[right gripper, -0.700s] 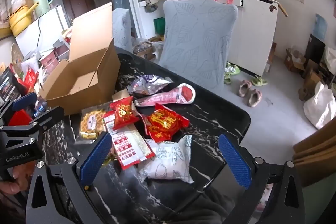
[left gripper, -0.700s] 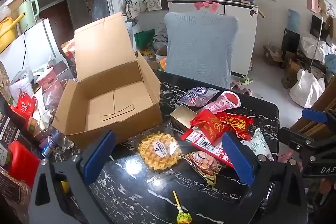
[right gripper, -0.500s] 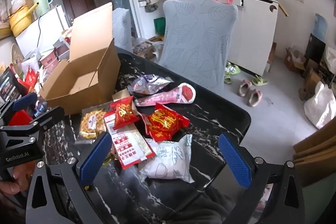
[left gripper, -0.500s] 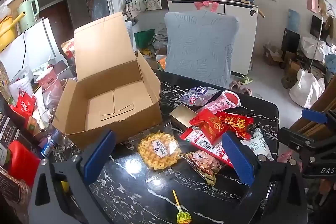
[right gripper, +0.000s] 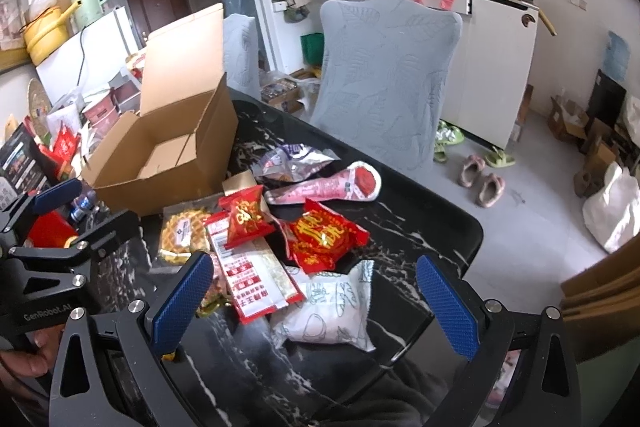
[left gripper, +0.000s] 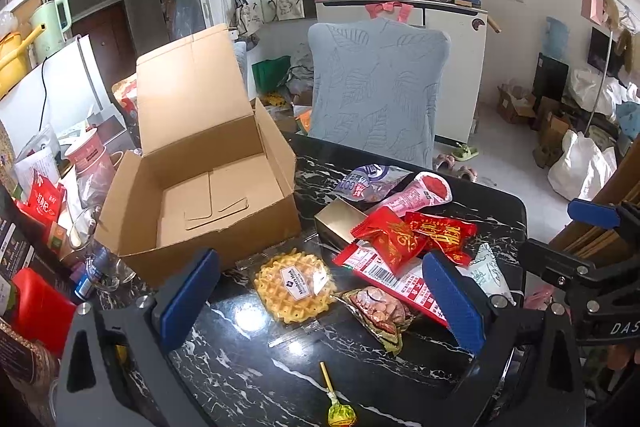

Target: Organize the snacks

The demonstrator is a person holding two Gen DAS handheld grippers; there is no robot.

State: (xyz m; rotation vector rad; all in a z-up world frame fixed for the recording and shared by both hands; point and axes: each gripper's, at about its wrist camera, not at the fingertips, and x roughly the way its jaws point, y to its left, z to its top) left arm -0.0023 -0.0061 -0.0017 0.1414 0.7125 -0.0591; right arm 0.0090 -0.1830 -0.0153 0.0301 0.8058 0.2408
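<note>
An open, empty cardboard box [left gripper: 208, 195] [right gripper: 160, 155] sits on the black marble table [left gripper: 248, 359] at the left. Right of it lies a heap of snacks: a wrapped waffle [left gripper: 295, 283] [right gripper: 182, 231], red packets [left gripper: 390, 237] [right gripper: 324, 233], a long red-and-white packet [right gripper: 252, 279], a pink pouch [left gripper: 416, 193] [right gripper: 332, 185], a white bag [right gripper: 332, 307], a nut packet [left gripper: 378, 311], and a lollipop [left gripper: 340, 413]. My left gripper [left gripper: 320, 301] hovers open above the waffle. My right gripper [right gripper: 312, 303] stands open over the white bag. Neither holds anything.
A grey-covered chair [left gripper: 376, 87] stands behind the table. Cups, jars and packets [left gripper: 60, 195] crowd the table's left side. The table's right edge [right gripper: 472, 239] drops to a floor with slippers [right gripper: 480, 179]. The other gripper [left gripper: 592, 267] shows at the left wrist view's right edge.
</note>
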